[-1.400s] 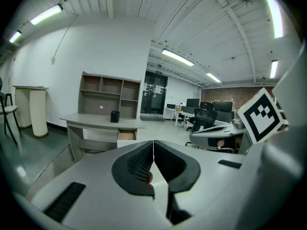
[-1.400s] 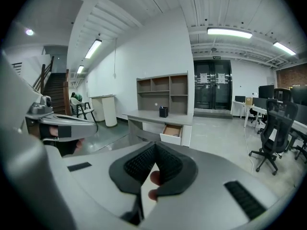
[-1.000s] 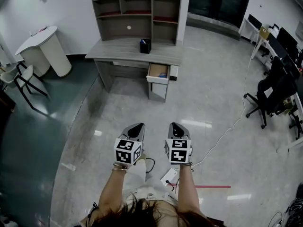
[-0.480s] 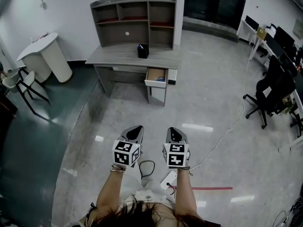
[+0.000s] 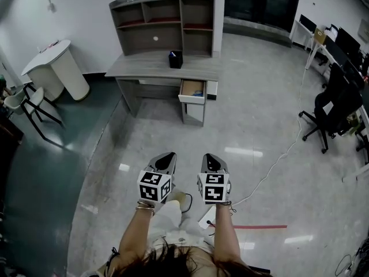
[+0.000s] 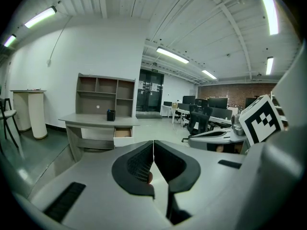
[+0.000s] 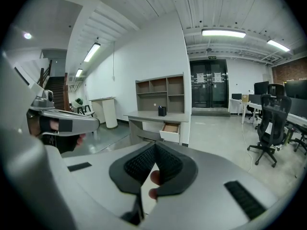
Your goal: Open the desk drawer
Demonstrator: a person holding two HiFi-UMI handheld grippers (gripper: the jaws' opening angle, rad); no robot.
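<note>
Far across the glossy floor (image 5: 248, 126), the small drawer (image 5: 192, 91) of the grey wooden desk (image 5: 151, 67) sits pulled out, well apart from both grippers. Meanwhile the left gripper (image 5: 166, 157) and right gripper (image 5: 211, 158) hang side by side, jaws pinched together, gripping nothing.

Glossy polished floor (image 5: 248, 126) throws bright reflections; desk (image 5: 144, 66) in matt grey wood grain; left gripper (image 6: 153, 145) smooth grey plastic, ribbed black pads (image 6: 137, 166).
</note>
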